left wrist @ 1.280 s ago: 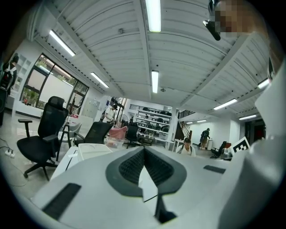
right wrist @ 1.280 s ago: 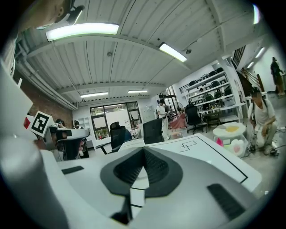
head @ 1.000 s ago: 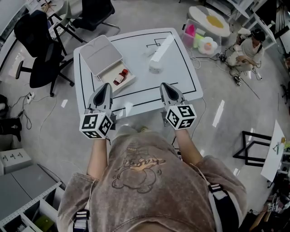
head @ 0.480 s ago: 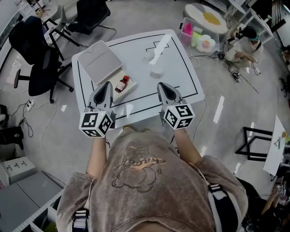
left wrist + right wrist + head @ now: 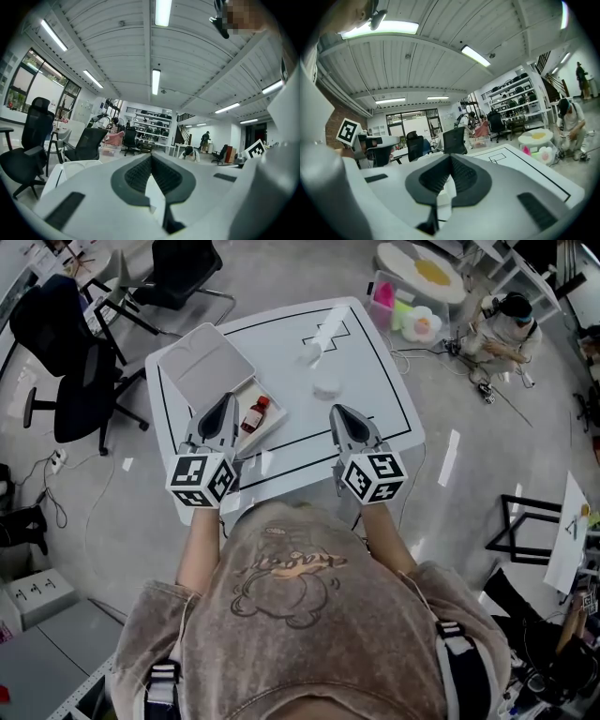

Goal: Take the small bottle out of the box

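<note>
Small bottle (image 5: 251, 415) in box (image 5: 202, 364) beside left gripper (image 5: 227, 403), white object (image 5: 326, 388) beyond right gripper (image 5: 337, 412), both jaws clenched, empty.

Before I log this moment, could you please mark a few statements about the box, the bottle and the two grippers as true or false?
1. The small bottle lies inside the open box. True.
2. The left gripper is clamped on the bottle. False: its jaws are shut with nothing between them.
3. The right gripper has its jaws wide apart. False: they are together and empty.
4. A white object sits on the table, outside the box. True.
</note>
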{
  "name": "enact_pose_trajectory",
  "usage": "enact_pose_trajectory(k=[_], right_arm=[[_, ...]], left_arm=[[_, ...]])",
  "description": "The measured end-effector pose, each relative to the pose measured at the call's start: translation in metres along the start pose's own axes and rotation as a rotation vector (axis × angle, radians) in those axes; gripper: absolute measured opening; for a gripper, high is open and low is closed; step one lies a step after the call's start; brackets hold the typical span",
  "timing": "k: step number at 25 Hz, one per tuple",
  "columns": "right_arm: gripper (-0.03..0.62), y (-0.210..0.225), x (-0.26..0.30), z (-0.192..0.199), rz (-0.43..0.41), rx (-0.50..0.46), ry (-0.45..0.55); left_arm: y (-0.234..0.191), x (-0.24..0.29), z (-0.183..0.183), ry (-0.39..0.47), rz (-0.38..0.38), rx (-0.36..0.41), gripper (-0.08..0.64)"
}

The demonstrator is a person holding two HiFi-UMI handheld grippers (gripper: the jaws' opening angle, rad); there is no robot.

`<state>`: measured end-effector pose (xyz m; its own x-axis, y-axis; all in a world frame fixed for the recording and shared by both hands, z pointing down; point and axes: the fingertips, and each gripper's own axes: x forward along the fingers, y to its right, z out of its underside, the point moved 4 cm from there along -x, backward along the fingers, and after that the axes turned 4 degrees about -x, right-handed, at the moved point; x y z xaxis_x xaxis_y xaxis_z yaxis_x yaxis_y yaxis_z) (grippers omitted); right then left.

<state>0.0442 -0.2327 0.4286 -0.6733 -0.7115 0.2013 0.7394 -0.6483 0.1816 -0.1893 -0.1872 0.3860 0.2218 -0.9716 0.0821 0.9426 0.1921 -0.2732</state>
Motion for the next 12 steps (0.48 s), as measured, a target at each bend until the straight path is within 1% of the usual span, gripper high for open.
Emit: enact_pose_trajectory(k=[6,12], right_arm=[[-0.005,0.0004,0.0062,-0.0060,0.012,-0.006,0.009],[-0.005,-0.0021,0.0101,-0.0033,0.016,0.007,-0.001]], left_arm=[[-0.0048,0.0085,-0.0053,0.011,0.017,0.002,0.002],[-0.0075,0.0108,-0.0022,-0.011,0.023,0.009,0.002]])
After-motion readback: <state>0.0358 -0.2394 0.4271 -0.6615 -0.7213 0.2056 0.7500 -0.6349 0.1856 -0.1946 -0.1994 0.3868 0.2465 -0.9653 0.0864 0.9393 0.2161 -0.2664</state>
